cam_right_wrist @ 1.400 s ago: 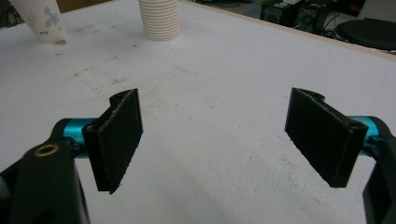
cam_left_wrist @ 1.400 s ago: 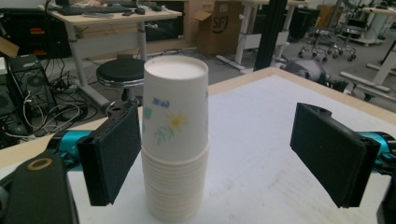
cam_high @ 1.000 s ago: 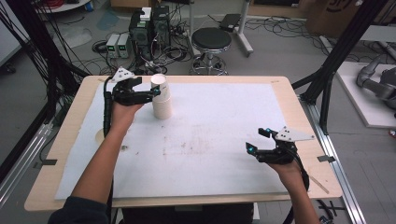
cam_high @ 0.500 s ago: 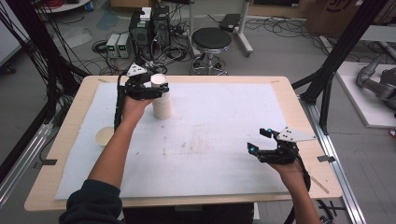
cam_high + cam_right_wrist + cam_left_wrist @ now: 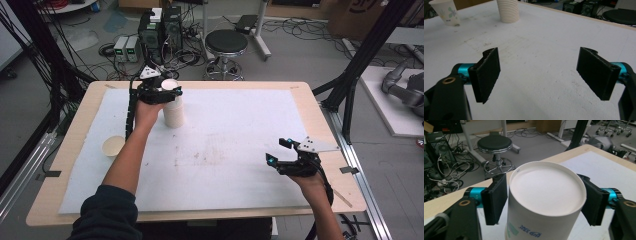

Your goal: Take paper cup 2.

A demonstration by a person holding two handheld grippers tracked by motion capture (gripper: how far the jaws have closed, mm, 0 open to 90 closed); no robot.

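Left tool (image 5: 546, 202) clamping paper cup (image 5: 544, 202), blue print unreadable

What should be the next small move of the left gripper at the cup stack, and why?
Probably lift straight up. The left gripper has just been closing its jaws, and the pads now sit against the sides of the top cup of the stack. One cup already stands apart on the table, so peeling off the next one seems likely.

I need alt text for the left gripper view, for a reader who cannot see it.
The left gripper has just closed its two black jaws on the top cup of an upside-down paper cup stack. Behind the table edge stands a black stool.
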